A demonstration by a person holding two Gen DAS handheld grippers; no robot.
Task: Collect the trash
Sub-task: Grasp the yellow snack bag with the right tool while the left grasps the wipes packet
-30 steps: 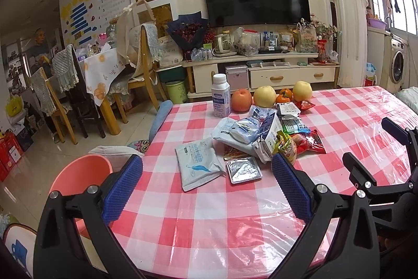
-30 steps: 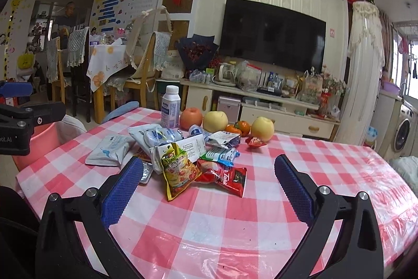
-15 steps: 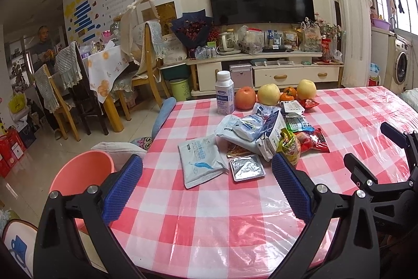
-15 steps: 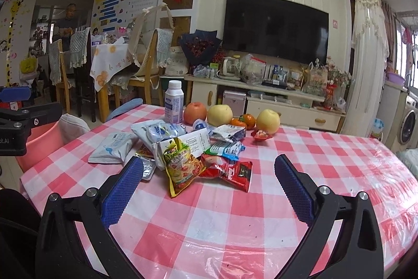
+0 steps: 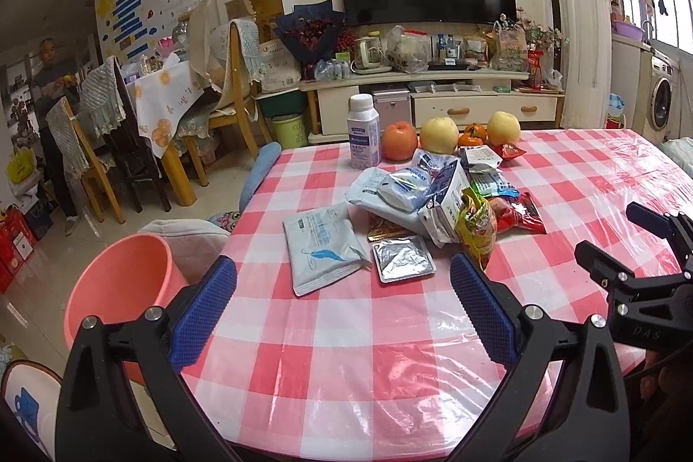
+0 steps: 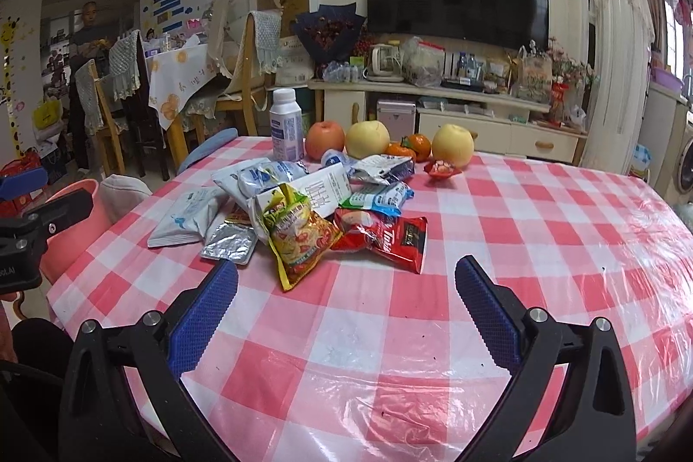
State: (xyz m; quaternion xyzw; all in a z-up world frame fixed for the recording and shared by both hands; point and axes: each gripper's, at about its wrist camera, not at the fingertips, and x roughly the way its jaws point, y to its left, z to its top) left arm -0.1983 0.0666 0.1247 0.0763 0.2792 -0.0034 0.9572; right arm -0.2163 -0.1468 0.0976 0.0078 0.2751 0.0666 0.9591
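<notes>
Collection not yet begun: wrappers [image 5: 416, 211] lie heaped at frame centre on the checked table [image 5: 368, 353], pink bin [image 5: 117, 284] at lower left, left gripper [image 5: 342, 308] and right gripper [image 6: 346, 310] both wide and empty.

Trash heap on the desk [image 6: 498, 228], toward its far-left part, short of a row of fruit at the far edge. Flat grey-white pouch [image 5: 322, 247] with blue print lies nearest the left edge. Silver foil pack [image 5: 403, 257] just beside it, flat. Yellow snack bag [image 6: 299, 234] crumpled, leaning on a white carton [image 6: 322, 193]. Red wrapper [image 6: 385, 234] on the right, touching the yellow bag. Crinkled white-blue wrappers [image 5: 400, 187] piled behind. Pink bin [image 5: 119, 289] stands off the desk's left edge, open.
</notes>
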